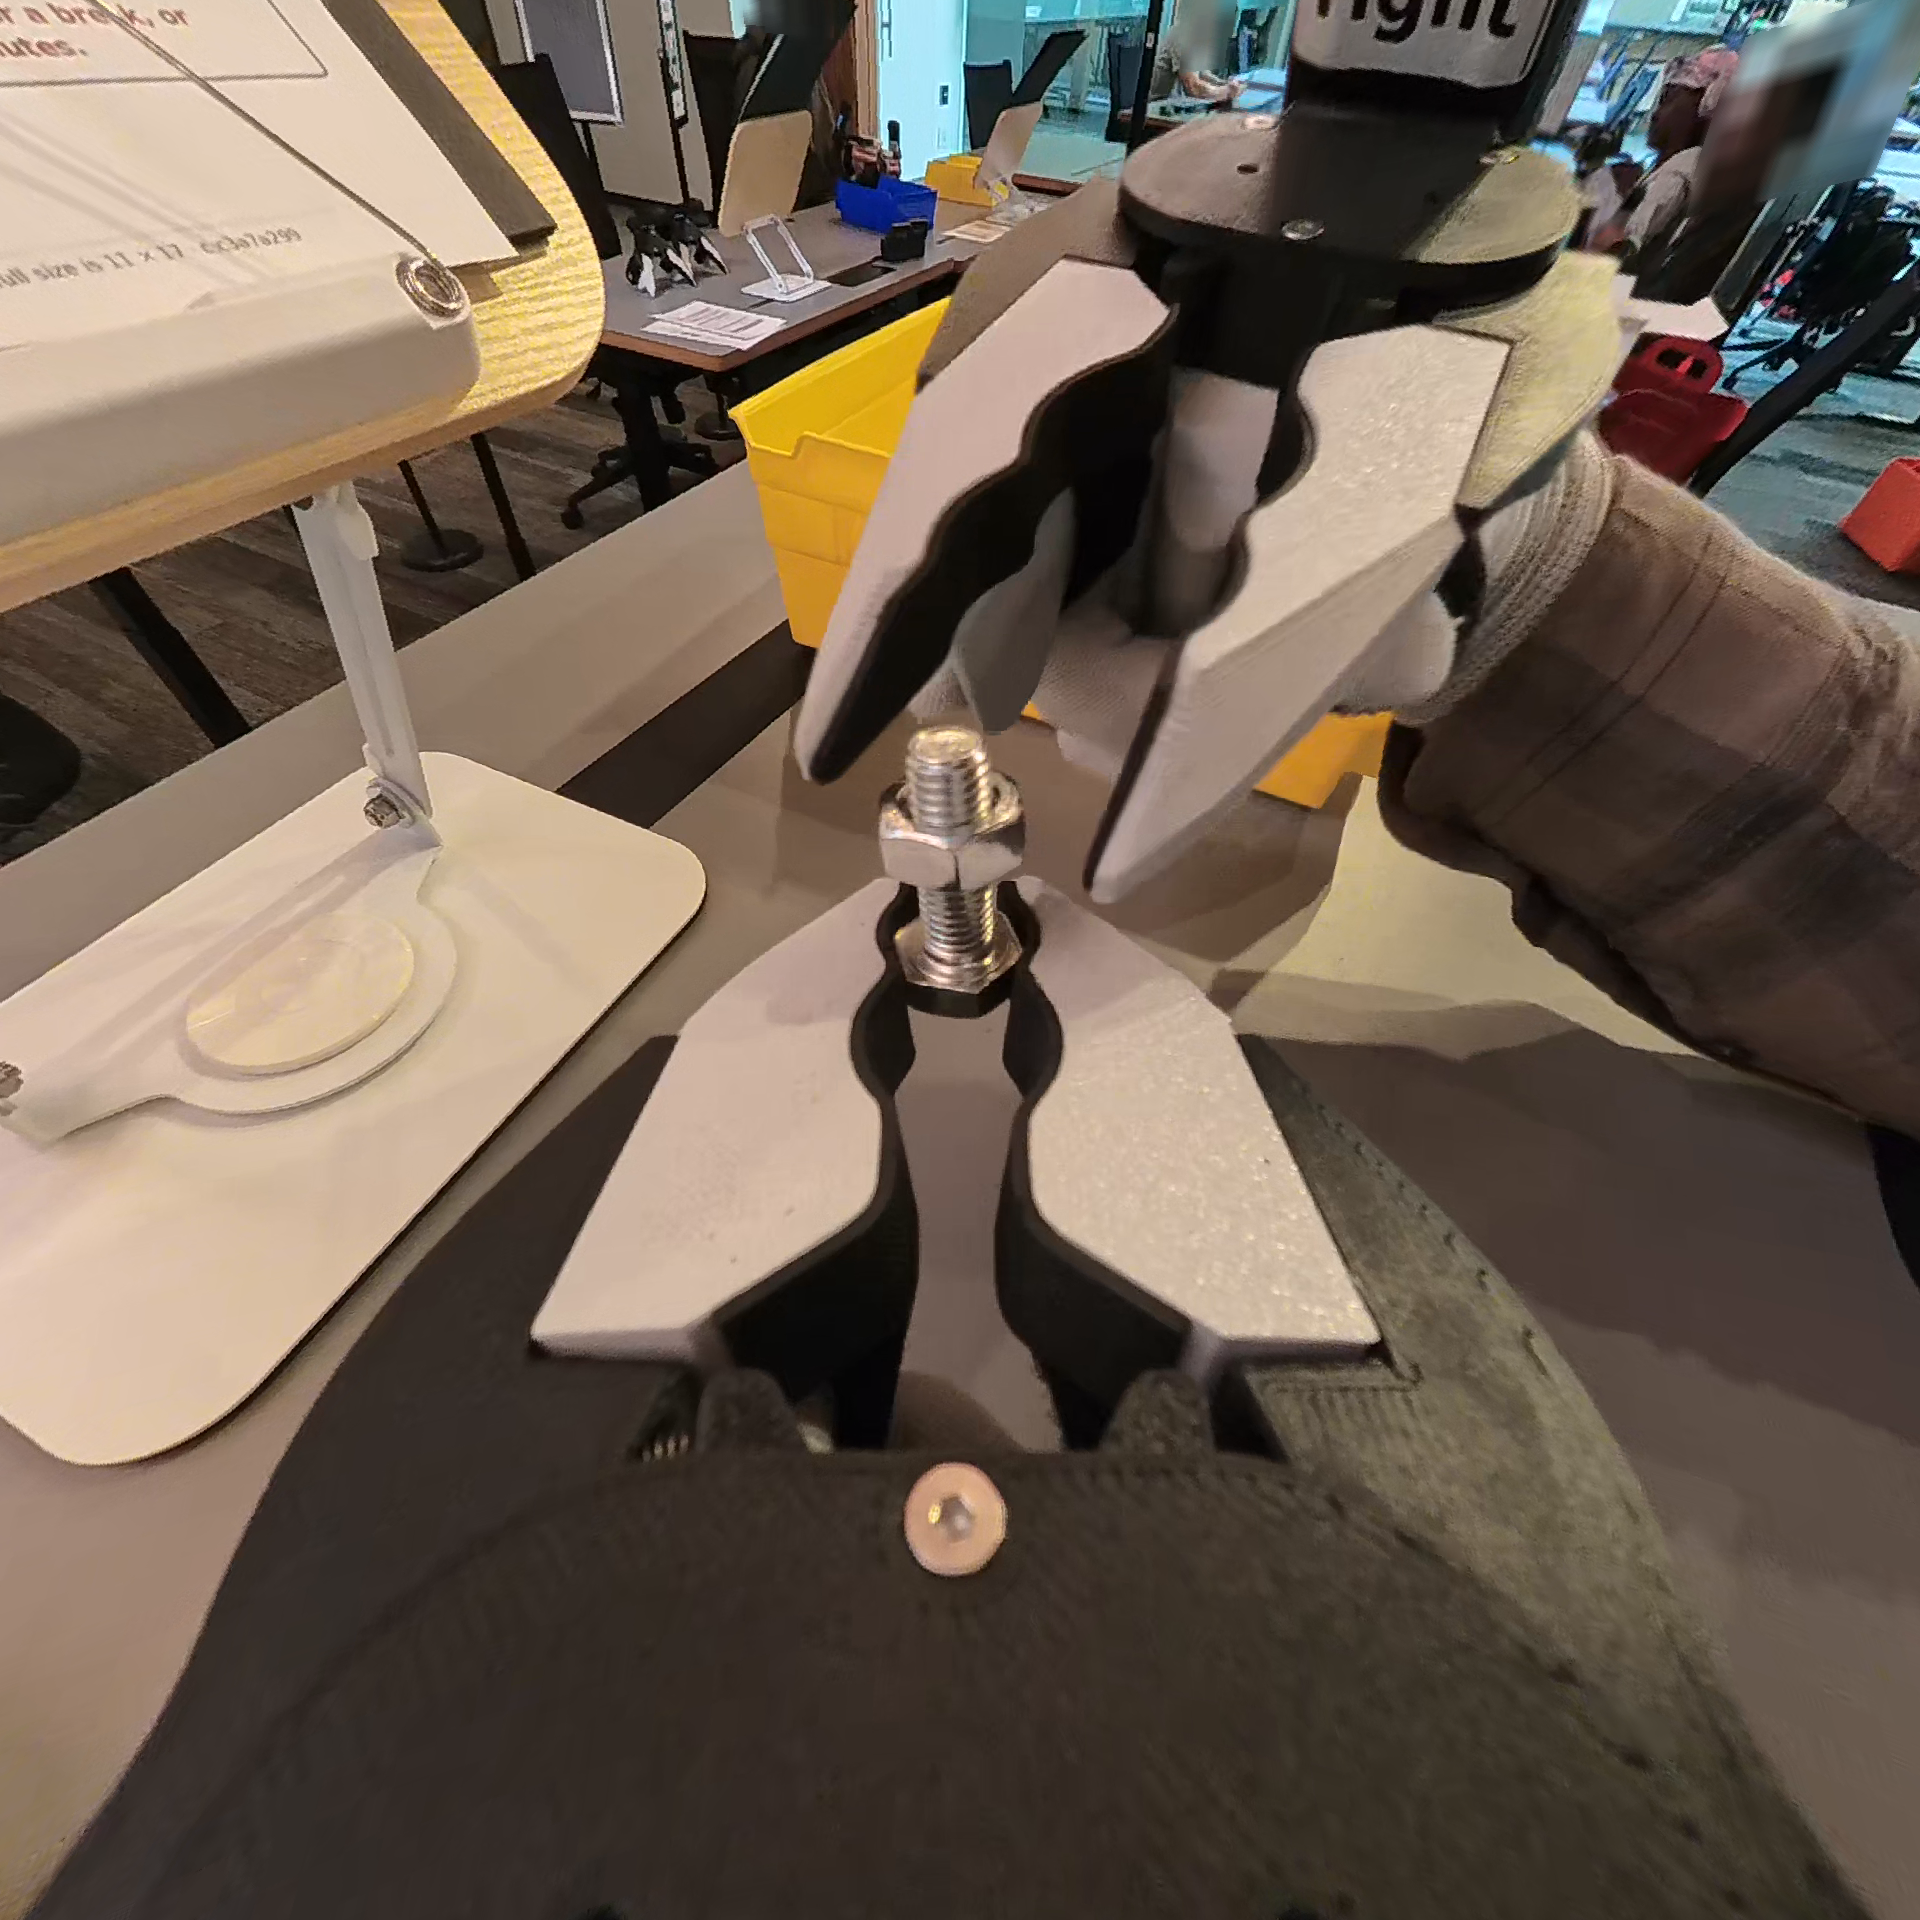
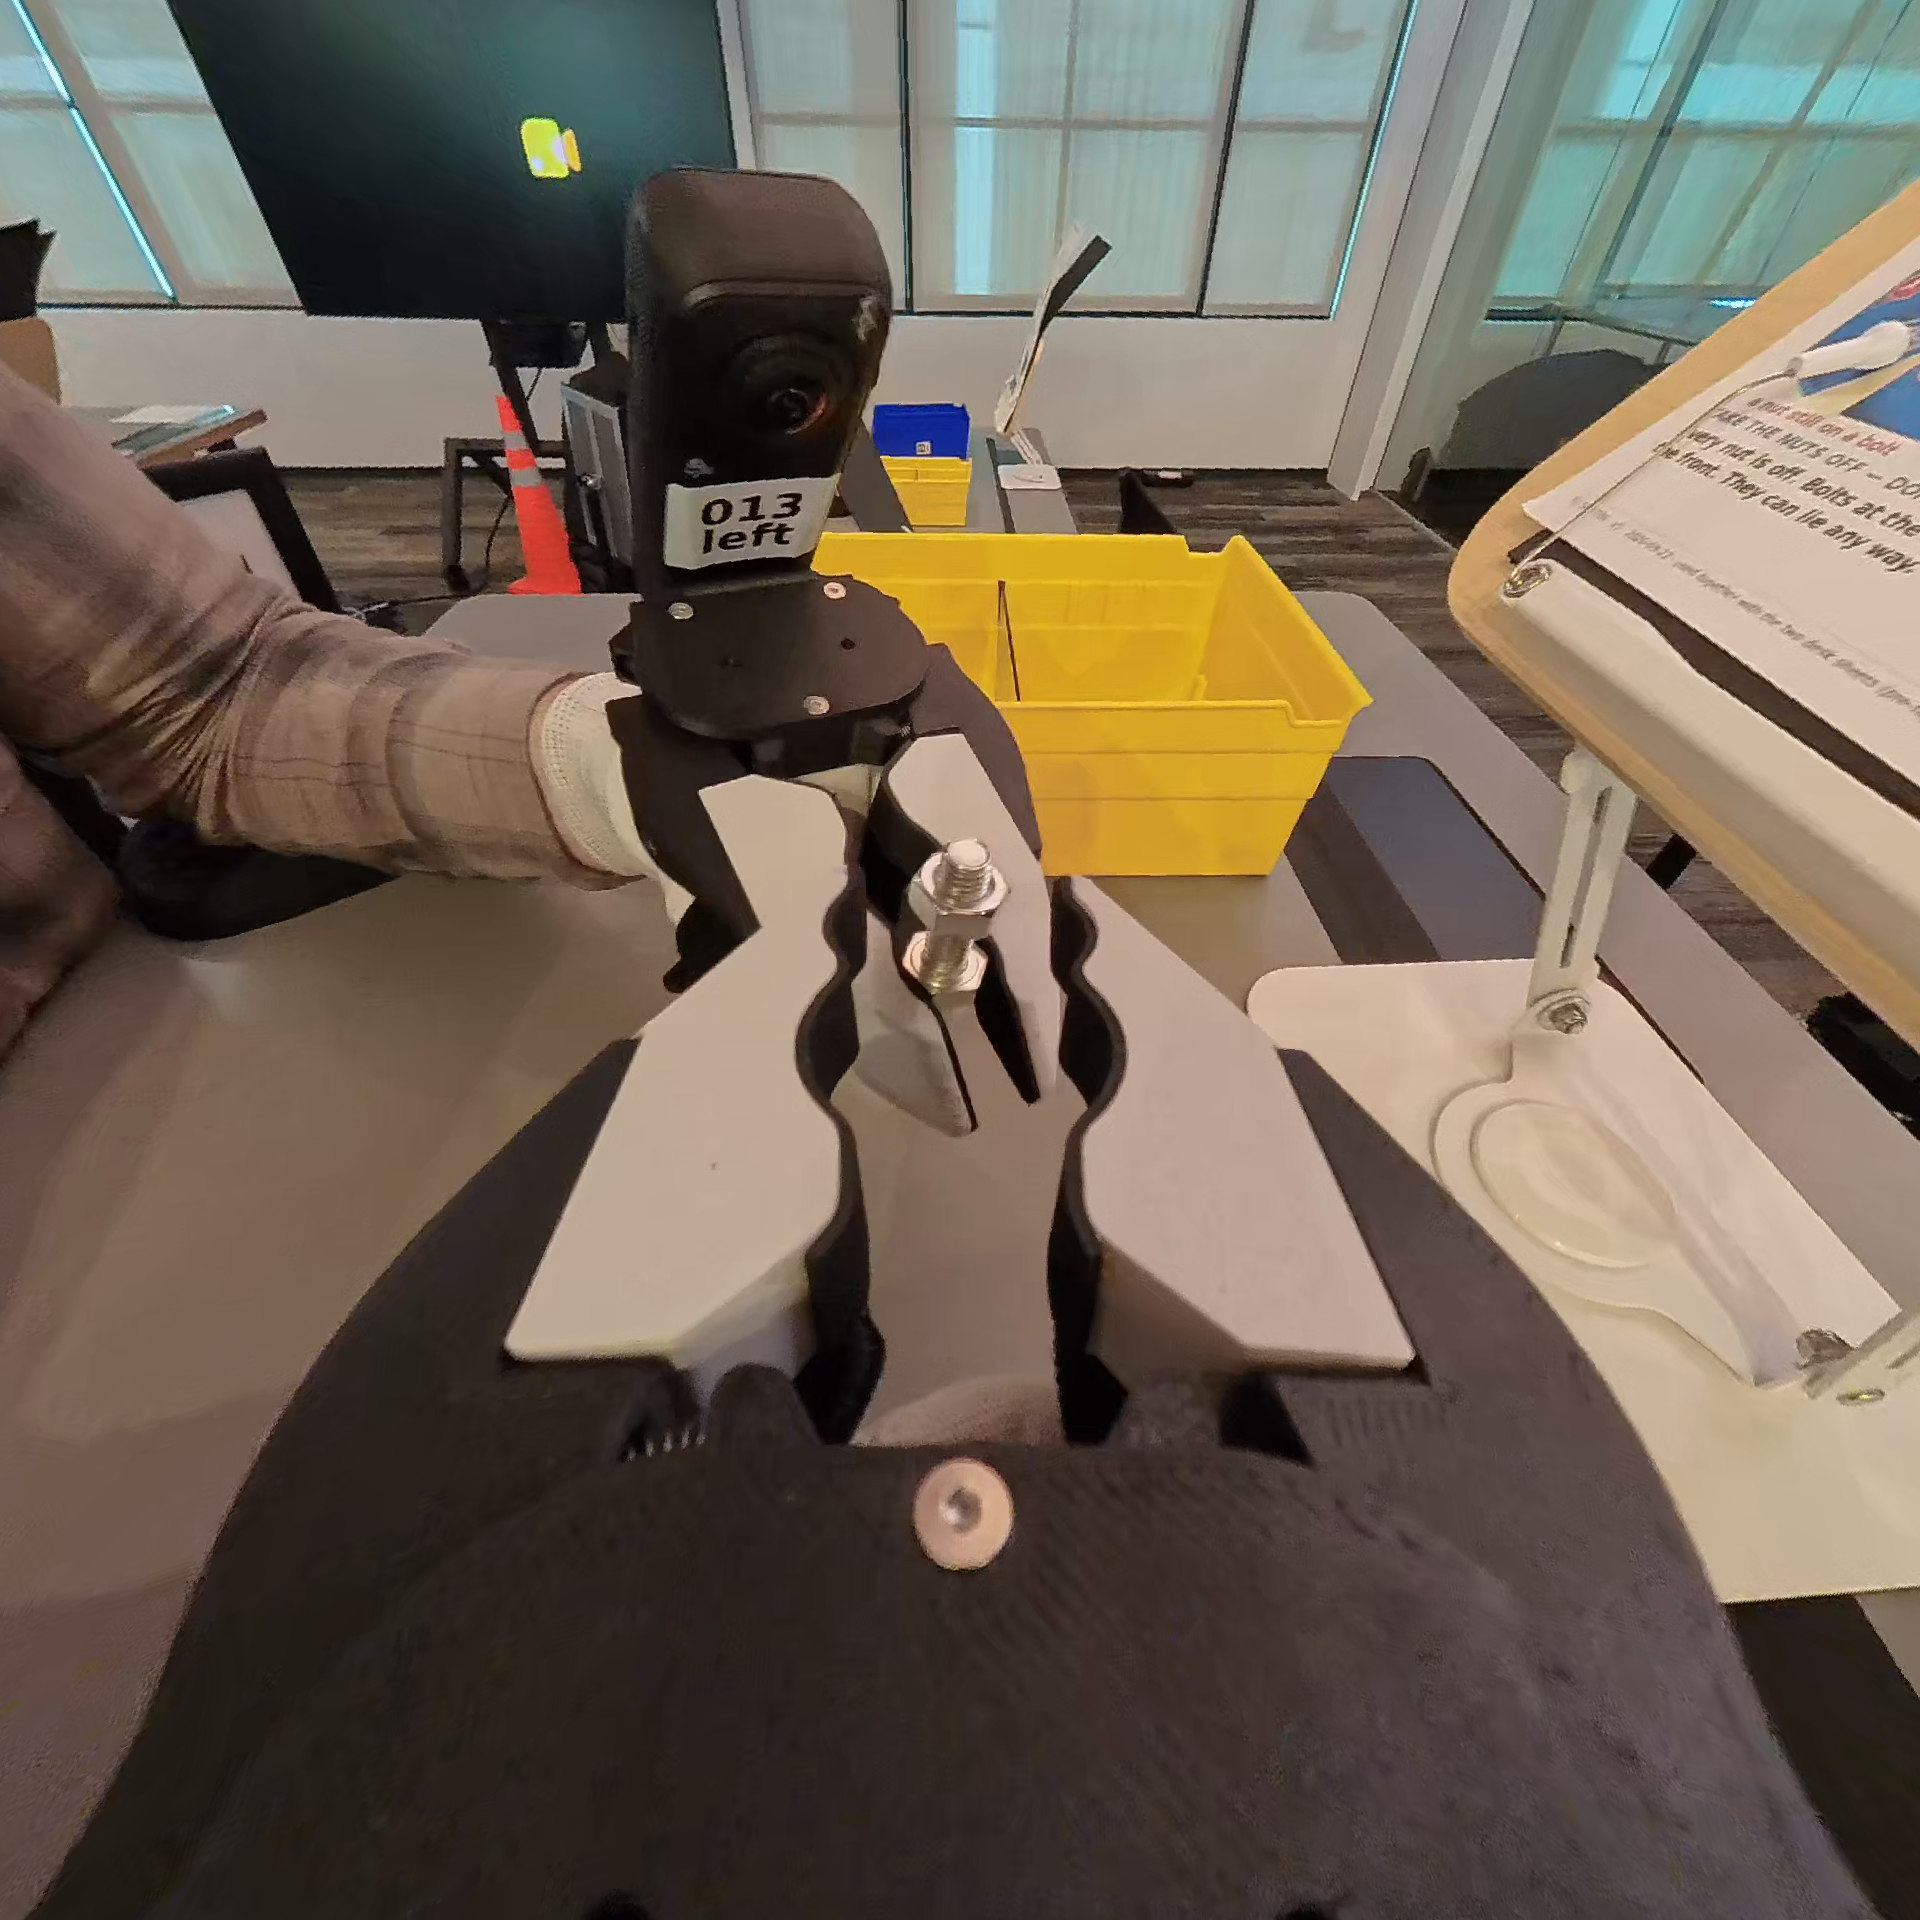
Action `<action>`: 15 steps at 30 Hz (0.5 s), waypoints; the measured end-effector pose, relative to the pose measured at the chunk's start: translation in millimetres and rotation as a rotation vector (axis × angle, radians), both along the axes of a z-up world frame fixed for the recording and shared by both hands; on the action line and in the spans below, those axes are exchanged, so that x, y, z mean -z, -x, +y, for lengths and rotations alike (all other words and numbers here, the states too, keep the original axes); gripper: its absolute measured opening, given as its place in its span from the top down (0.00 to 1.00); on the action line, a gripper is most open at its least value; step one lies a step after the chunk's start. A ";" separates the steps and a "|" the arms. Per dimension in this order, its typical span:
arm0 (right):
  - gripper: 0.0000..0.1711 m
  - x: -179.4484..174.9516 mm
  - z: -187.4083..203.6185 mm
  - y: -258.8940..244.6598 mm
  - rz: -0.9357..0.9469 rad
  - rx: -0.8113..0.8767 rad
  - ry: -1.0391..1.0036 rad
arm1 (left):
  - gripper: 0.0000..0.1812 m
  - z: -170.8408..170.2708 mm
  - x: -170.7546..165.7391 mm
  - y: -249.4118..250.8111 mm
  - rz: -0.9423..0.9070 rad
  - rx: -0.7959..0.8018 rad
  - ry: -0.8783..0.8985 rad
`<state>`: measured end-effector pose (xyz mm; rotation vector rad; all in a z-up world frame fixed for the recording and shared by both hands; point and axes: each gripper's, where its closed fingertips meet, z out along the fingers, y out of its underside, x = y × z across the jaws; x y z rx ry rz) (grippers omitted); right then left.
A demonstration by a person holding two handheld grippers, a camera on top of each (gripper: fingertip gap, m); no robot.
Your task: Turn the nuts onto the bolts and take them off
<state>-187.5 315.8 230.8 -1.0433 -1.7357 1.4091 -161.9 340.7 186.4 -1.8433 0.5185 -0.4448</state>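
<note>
Bolt (image 1: pixel 951 883) stands upright, its head pinched at your left tool's (image 1: pixel 956 971) tips; nut (image 1: pixel 953 836) sits partway down the thread. Your right tool (image 1: pixel 951 826) hangs spread just above it, not touching.

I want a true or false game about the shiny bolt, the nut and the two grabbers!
1. The left gripper pinches the silver threaded bolt by its head. True.
2. The silver hexagonal nut sits on the grey table. False: it is threaded on the bolt, near the top.
3. The right gripper is open. True.
4. The right gripper squeezes the nut. False: its fingers stand apart around it.
5. The yellow plastic bin is behind the bolt. True.
</note>
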 end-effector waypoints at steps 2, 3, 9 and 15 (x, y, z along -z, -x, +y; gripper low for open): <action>0.83 1.0 -2.7 1.9 0.006 -0.012 0.006 | 0.92 -0.4 -0.2 -1.1 0.002 0.005 -0.001; 0.90 1.8 -3.1 3.4 0.007 -0.013 0.007 | 0.92 -0.5 -0.1 -1.3 0.001 0.005 0.000; 0.90 0.0 -3.8 6.9 0.034 -0.022 0.032 | 0.92 0.0 -2.4 0.8 -0.014 -0.002 -0.005; 0.90 -5.3 -2.6 9.7 0.069 -0.020 0.064 | 0.92 0.2 -9.6 2.7 -0.060 -0.005 -0.021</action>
